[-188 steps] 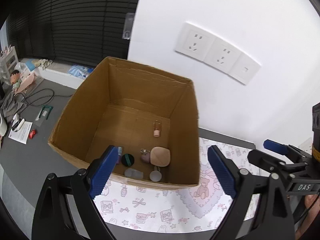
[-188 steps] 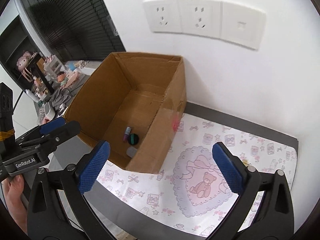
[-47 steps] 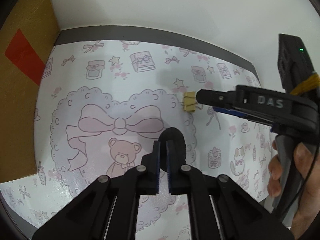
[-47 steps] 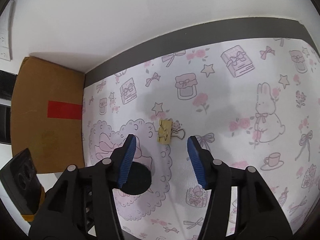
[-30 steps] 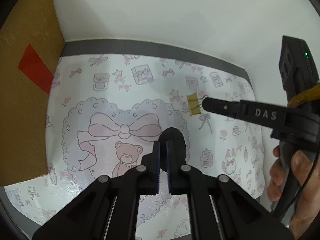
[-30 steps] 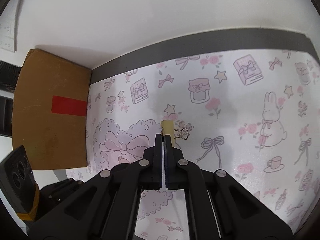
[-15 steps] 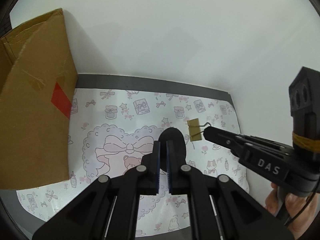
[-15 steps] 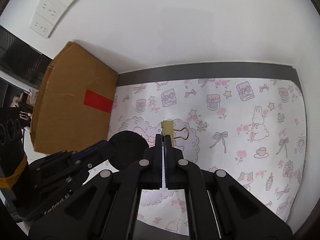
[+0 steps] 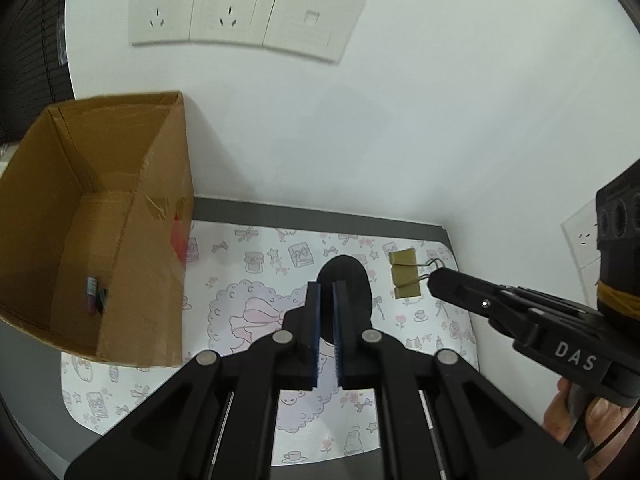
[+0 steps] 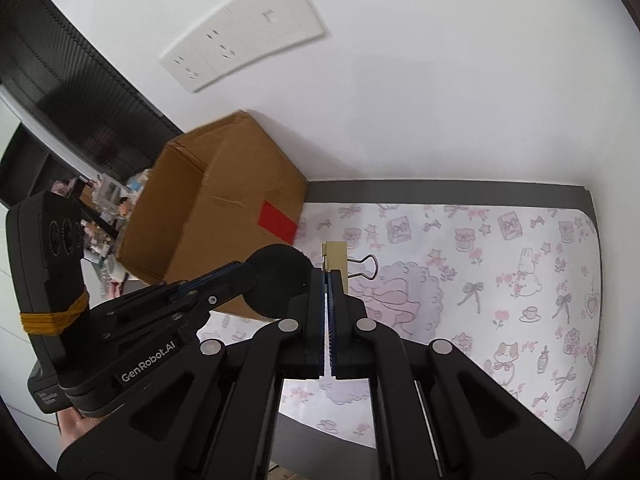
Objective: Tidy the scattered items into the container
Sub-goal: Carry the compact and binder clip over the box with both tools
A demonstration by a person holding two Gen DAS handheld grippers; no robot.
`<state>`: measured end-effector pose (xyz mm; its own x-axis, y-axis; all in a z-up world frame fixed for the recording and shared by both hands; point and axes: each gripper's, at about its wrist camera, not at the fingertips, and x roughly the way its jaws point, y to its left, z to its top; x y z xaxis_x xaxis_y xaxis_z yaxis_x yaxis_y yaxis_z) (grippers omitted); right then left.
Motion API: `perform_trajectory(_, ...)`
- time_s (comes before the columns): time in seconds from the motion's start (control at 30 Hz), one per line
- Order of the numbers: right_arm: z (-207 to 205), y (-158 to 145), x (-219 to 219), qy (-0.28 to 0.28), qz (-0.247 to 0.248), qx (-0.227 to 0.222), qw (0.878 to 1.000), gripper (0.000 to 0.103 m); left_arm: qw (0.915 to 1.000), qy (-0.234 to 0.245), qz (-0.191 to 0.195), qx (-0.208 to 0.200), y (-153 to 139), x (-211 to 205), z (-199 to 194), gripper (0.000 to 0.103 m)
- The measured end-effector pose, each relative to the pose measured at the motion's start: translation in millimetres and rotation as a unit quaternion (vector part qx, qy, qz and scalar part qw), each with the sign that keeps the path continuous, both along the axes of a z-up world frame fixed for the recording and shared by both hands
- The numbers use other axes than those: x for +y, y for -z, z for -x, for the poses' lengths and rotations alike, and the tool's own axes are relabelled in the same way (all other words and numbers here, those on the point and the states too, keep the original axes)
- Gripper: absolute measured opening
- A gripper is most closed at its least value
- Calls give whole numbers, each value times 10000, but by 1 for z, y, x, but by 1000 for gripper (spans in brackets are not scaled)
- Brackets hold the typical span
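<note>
Both tongs clamped: left (image 9: 327, 284) on black disc (image 10: 280, 280), right (image 10: 331, 276) on binder clip (image 9: 405, 276); box (image 9: 160, 240) contents obscured.

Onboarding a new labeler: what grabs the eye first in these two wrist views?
First, the two shut black tongs: the left tongs grip a round black disc, and the right tongs pinch the wire handle of a gold binder clip, both held above the pink cartoon-print mat. Next, the open brown cardboard box at the left, with a few small items on its floor.

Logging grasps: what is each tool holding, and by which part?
Left tool: black round disc, by its edge. Right tool: gold binder clip, by its wire handle.
</note>
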<state>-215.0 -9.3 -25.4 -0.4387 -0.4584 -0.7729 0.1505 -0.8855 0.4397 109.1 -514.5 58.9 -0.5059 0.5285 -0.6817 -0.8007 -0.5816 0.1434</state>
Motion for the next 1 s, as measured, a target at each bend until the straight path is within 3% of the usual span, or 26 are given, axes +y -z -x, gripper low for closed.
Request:
perform_trajectory(0.53, -13, -60, -33, -178, 20, 597, 9981, 2, 9980, 206, -413, 439, -54, -27, -11, 6)
perform_trajectory(1.0, -14, -88, -78, -400, -18, 828, 9958, 1, 9958, 115, -569, 703, -98, -67, 13, 6)
